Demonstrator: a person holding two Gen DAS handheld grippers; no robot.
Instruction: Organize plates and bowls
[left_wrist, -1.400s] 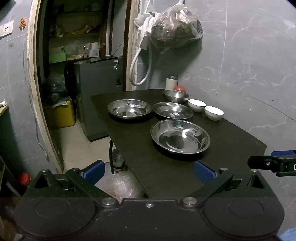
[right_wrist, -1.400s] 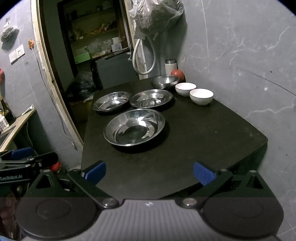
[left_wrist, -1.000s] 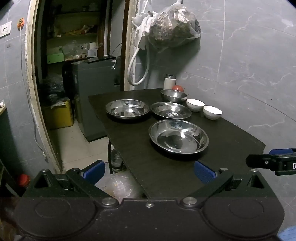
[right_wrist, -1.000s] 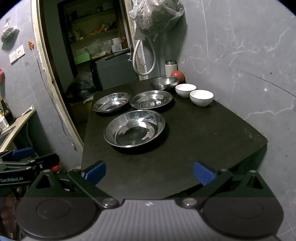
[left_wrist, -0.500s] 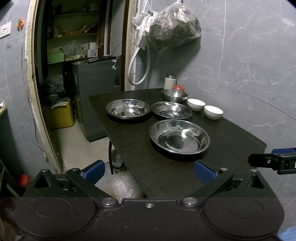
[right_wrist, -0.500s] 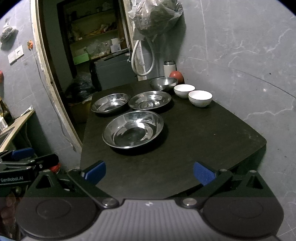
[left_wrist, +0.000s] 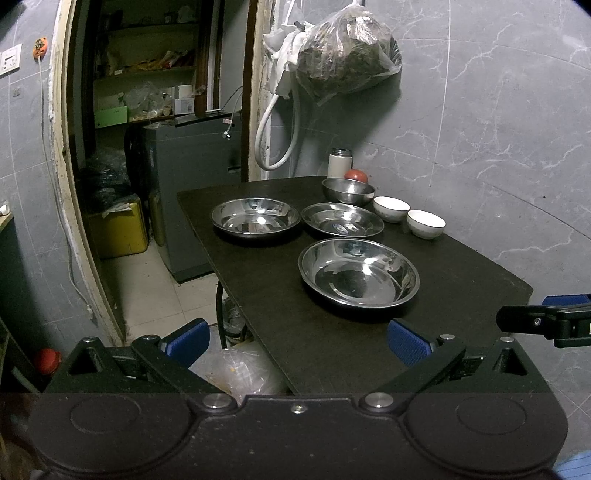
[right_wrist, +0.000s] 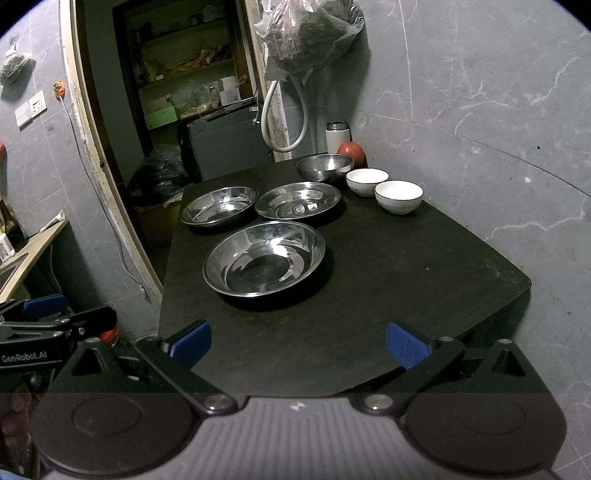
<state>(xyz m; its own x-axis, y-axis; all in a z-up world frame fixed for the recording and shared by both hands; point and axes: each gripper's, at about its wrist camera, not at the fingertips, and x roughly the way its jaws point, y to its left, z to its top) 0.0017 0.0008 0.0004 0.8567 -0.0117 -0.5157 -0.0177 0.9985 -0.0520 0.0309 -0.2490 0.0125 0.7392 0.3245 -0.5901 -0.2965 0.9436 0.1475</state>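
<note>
Three steel plates lie on a black table (right_wrist: 406, 280): a large near plate (right_wrist: 264, 258) (left_wrist: 358, 273), a far-left plate (right_wrist: 219, 205) (left_wrist: 255, 218) and a far-middle plate (right_wrist: 297, 201) (left_wrist: 341, 220). Behind them stands a steel bowl (right_wrist: 324, 167) (left_wrist: 348, 190), and to its right two white bowls (right_wrist: 366, 181) (right_wrist: 399, 196), also seen as white bowls (left_wrist: 391, 208) (left_wrist: 425, 223) in the left wrist view. My left gripper (left_wrist: 297, 339) and right gripper (right_wrist: 297, 339) both hover open before the table's near edge, empty.
A white flask (right_wrist: 337, 136) and a red ball (right_wrist: 351, 152) stand at the table's back by the grey wall. A plastic bag (left_wrist: 345, 59) hangs above. A doorway to the left leads to shelves and a grey appliance (left_wrist: 192, 184). A clear bag (left_wrist: 236, 373) lies under the table corner.
Both views have shifted only slightly; the grippers stay open and the dishes have not moved.
</note>
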